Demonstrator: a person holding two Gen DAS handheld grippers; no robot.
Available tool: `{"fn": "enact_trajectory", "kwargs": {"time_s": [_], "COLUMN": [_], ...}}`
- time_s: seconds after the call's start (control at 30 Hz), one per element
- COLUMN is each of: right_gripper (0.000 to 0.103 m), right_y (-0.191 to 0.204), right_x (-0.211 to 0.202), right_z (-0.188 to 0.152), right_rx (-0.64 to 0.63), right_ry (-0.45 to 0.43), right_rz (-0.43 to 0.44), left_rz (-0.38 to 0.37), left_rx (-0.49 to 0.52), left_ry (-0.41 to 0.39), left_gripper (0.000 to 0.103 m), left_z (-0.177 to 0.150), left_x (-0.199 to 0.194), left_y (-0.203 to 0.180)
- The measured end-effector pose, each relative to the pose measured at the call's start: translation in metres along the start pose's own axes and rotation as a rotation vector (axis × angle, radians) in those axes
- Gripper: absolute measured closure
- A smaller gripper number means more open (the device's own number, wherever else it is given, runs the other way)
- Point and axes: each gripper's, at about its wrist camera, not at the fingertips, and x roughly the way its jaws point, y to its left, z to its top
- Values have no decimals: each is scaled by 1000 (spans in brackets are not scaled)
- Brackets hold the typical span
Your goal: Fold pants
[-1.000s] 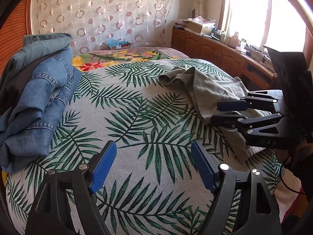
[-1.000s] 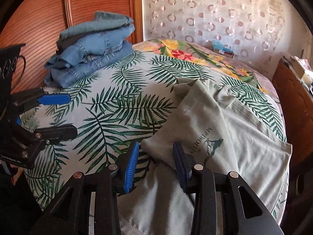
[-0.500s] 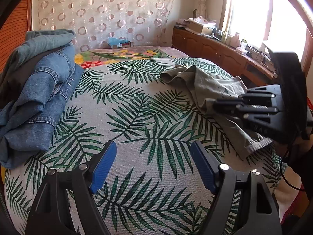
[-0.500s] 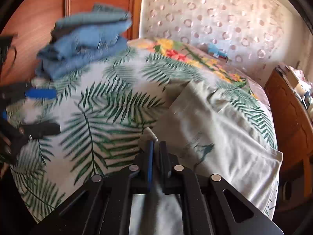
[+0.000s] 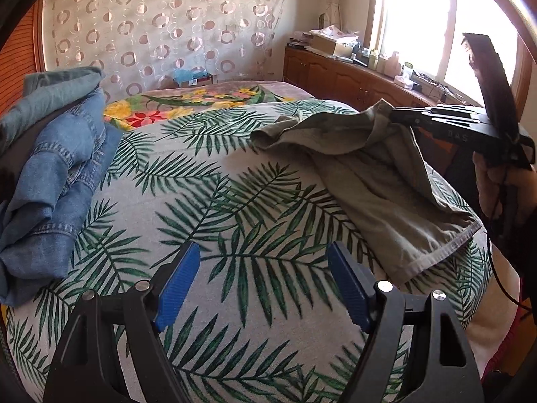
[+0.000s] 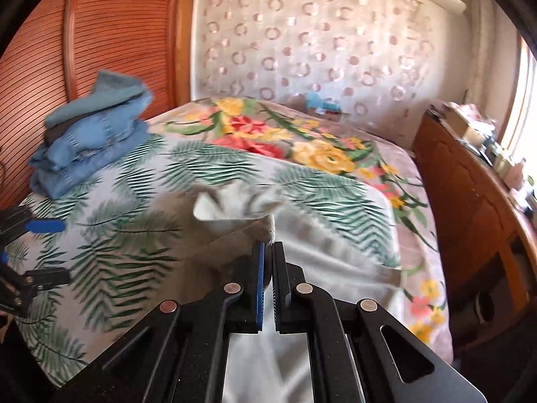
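Grey-green pants (image 5: 379,174) lie on the right side of a palm-leaf bedspread (image 5: 214,201). My right gripper (image 6: 267,248) is shut on an edge of the pants (image 6: 235,211) and holds it lifted above the bed; it also shows in the left wrist view (image 5: 396,117), pinching the raised fabric. My left gripper (image 5: 263,278) is open and empty, low over the bedspread to the left of the pants' hem. It also shows at the left edge of the right wrist view (image 6: 47,248).
A stack of folded blue jeans (image 5: 50,174) sits at the bed's left side by a wooden headboard (image 6: 100,33). A flowered blanket (image 6: 302,144) covers the far end. A wooden cabinet (image 5: 352,80) with clutter runs under the window on the right.
My right gripper closed on the pants' edge and lifted it up off the bed. My left gripper stayed open and barely moved.
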Motion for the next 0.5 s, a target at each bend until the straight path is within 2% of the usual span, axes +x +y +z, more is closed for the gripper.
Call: {"fn": "enact_trajectory", "kwargs": {"time_s": [0.23, 0.5], "right_gripper": [99, 100], "right_y": [-42, -67], "right_x": [15, 49], "right_z": [-8, -4], "right_rx": [85, 126], "right_ry": [16, 72], "right_rz": [-96, -161], "left_rz": [-26, -44], "left_rx": [44, 77], "left_ry": [-21, -5], "left_gripper": [24, 24], "left_z": [19, 25], "left_x": [2, 13], "left_y": [-22, -42]}}
